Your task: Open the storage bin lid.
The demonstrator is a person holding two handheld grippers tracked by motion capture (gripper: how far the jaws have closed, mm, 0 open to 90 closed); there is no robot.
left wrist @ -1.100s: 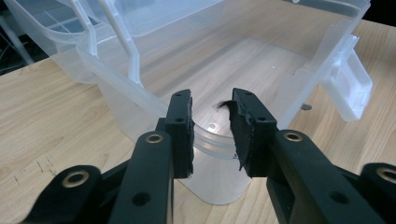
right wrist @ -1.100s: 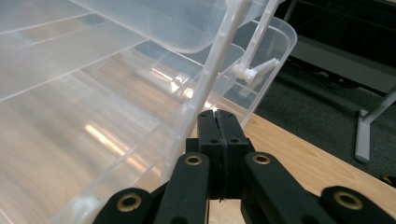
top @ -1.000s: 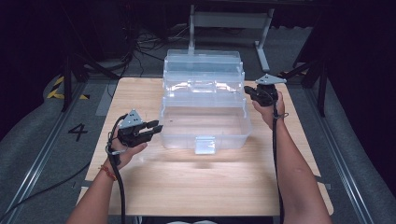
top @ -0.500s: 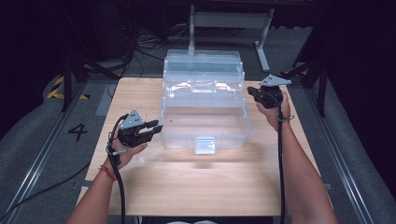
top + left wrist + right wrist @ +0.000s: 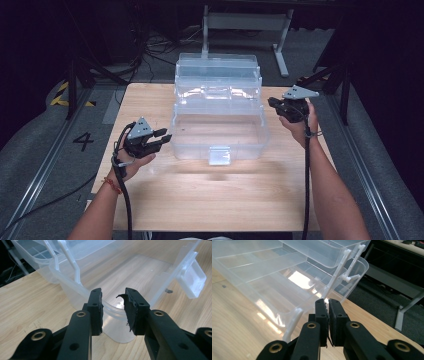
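One clear plastic box [image 5: 218, 127] is sitting open near the middle of the wooden table [image 5: 210, 200], its tiered trays [image 5: 217, 75] stepping up and back toward the far edge and a small latch [image 5: 220, 155] hanging on its near wall. In the left gripper view the box's rim is curving just beyond the jaws, with the latch off to the right [image 5: 191, 277]. In the right gripper view the trays [image 5: 287, 262] are rising on thin white link arms [image 5: 339, 272].

Two hands are holding grippers on either side of the box. The left gripper [image 5: 162, 137] is hovering just beside the box's near left corner, its jaws standing apart with nothing between them [image 5: 113, 308]. The right gripper [image 5: 272, 102] is hanging close to the box's right side, near the tray hinges, with its jaws pressed almost together and gripping nothing [image 5: 328, 315].

A cable [image 5: 125, 200] is trailing from the left gripper along the forearm.
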